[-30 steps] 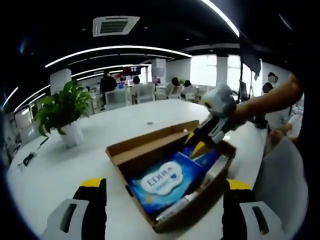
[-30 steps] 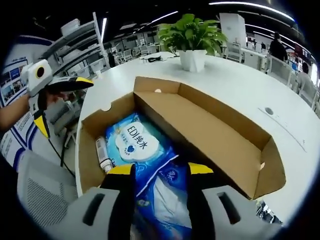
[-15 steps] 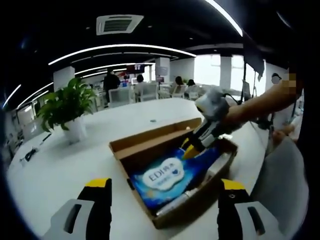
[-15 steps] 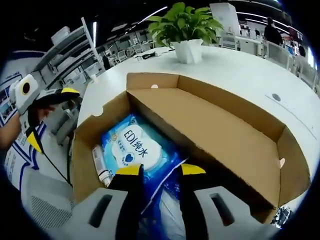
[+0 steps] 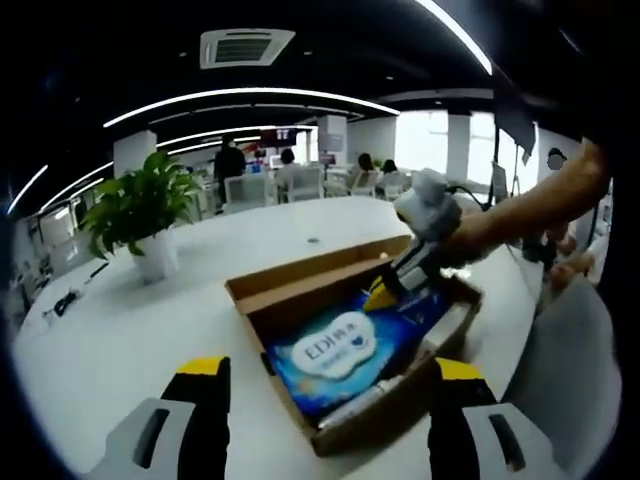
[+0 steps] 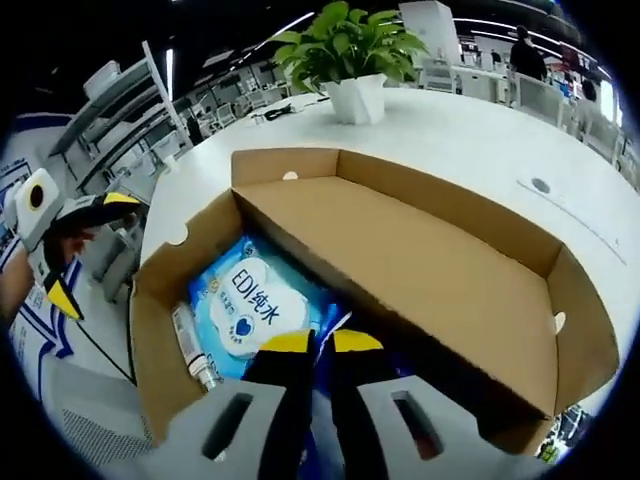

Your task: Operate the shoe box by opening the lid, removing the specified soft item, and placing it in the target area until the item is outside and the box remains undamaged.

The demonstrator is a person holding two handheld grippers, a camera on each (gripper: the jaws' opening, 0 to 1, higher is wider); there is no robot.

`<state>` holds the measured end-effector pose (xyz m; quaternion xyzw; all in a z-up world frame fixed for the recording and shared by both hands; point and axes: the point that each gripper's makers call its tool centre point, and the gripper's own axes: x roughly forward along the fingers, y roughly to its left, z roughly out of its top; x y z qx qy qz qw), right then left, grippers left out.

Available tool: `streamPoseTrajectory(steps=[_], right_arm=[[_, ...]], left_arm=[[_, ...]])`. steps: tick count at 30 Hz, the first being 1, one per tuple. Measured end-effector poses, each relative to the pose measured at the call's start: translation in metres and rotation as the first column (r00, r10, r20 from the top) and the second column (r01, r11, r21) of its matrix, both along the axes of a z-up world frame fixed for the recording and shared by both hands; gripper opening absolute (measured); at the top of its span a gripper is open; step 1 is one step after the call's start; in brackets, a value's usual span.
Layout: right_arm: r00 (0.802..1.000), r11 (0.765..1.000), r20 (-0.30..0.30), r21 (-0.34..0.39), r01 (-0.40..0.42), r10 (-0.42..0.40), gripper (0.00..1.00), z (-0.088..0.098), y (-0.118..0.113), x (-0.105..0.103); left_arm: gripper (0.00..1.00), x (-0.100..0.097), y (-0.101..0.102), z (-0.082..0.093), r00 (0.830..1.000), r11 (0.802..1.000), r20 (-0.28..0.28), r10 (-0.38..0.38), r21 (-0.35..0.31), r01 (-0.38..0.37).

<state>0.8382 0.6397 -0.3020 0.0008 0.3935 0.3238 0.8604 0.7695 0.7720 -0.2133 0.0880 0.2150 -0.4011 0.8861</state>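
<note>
We see the blue wipes pack (image 6: 262, 309) lying inside the open shoe box (image 6: 440, 270), its near end pinched between our right gripper (image 6: 320, 343); our left gripper (image 5: 320, 368) hovers, jaws wide, empty.

The left gripper view looks across the bench (image 5: 110, 340) at the open box (image 5: 350, 320) from a little back. The right gripper view looks down into that box (image 6: 420, 270) from close above. Both share the box.

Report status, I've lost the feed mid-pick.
Right hand-held gripper shut on the blue wipes pack inside the open shoe box. Left hand-held gripper open, clear of the box. Small tube beside the pack.
</note>
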Motion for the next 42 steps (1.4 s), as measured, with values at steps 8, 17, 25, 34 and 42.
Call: streamPoseTrajectory(steps=[8, 17, 25, 34, 42], right_arm=[[0.999, 1.000, 0.026, -0.002, 0.030, -0.029, 0.00, 0.015, -0.001, -0.003], [0.997, 0.997, 0.034, 0.007, 0.070, -0.071, 0.00, 0.021, -0.008, 0.001], [0.994, 0.995, 0.046, -0.004, 0.095, -0.095, 0.00, 0.028, -0.024, -0.004], [0.991, 0.992, 0.049, -0.010, 0.122, -0.121, 0.00, 0.028, -0.043, -0.005], [0.989, 0.990, 0.045, -0.017, 0.142, -0.142, 0.00, 0.026, -0.057, -0.007]], left_arm=[[0.80, -0.002, -0.002, -0.001, 1.000, 1.000, -0.011, 0.008, 0.014, -0.008], [0.76, 0.001, 0.000, -0.002, 0.999, 0.999, -0.019, 0.032, 0.018, -0.031], [0.65, 0.010, 0.000, -0.006, 0.998, 0.998, -0.037, 0.055, 0.041, -0.053], [0.59, 0.019, -0.010, -0.014, 0.996, 0.995, -0.067, 0.058, 0.084, -0.052], [0.48, 0.023, -0.032, -0.024, 0.994, 0.993, -0.109, 0.032, 0.115, -0.020]])
